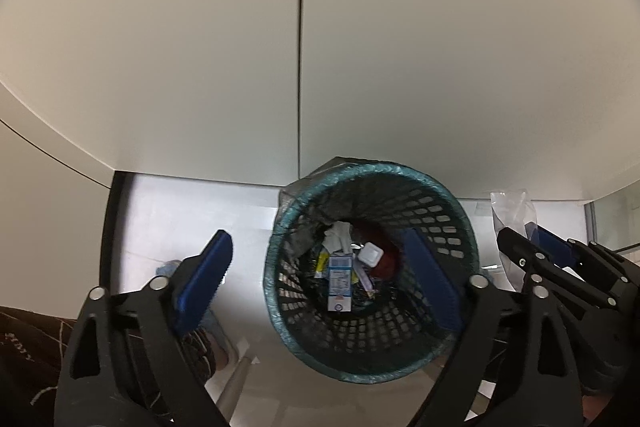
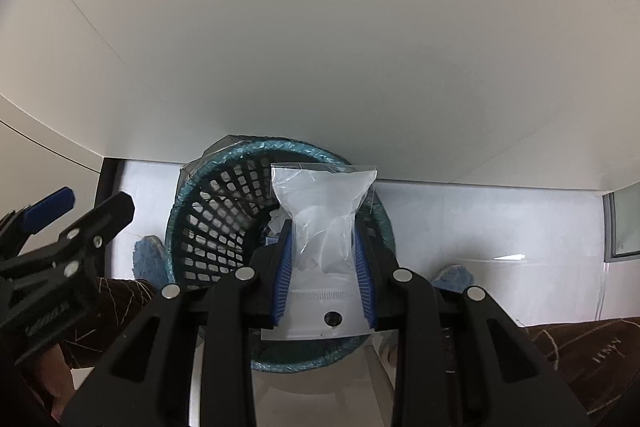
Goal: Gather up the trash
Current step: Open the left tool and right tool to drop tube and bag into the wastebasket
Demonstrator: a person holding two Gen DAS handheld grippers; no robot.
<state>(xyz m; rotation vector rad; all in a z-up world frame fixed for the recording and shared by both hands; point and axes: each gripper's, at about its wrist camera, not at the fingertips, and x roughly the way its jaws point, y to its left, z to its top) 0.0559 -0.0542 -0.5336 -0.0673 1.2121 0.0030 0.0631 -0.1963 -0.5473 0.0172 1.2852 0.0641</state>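
**Desk:** Grippers over the bin. What did each one have?

**Photographer:** Both pointed steeply down at a dark mesh wastebasket (image 1: 370,267) lined with a teal bag. The left gripper (image 1: 320,281) stood spread wide and empty, one blue pad outside the rim, the other over the basket's mouth. Straight below it lay trash already collected: a small blue-and-white carton (image 1: 339,283), crumpled white paper, a white square piece and something red.

**Desk:** And the right?

**Photographer:** The right gripper (image 2: 324,267) was closed narrow on a clear plastic bag (image 2: 324,203), pads pressing its two sides about midway up. The bag's sealed end stood out ahead of the fingertips, above the far rim; its strip end, with a round hole, lay back between the fingers. From the left camera, the same bag showed off to the right, poking out past the other tool's tips.

**Desk:** How would that bag handle?

**Photographer:** Judging by its look, it was light, limp and slick. It creased where it was pinched and held no shape of its own. A grip across the gathered middle seemed sound; a hold at a loose corner would likely slip. Nothing fragile showed inside it. Once let go it would probably drift rather than drop, so the release belonged well inside the rim.
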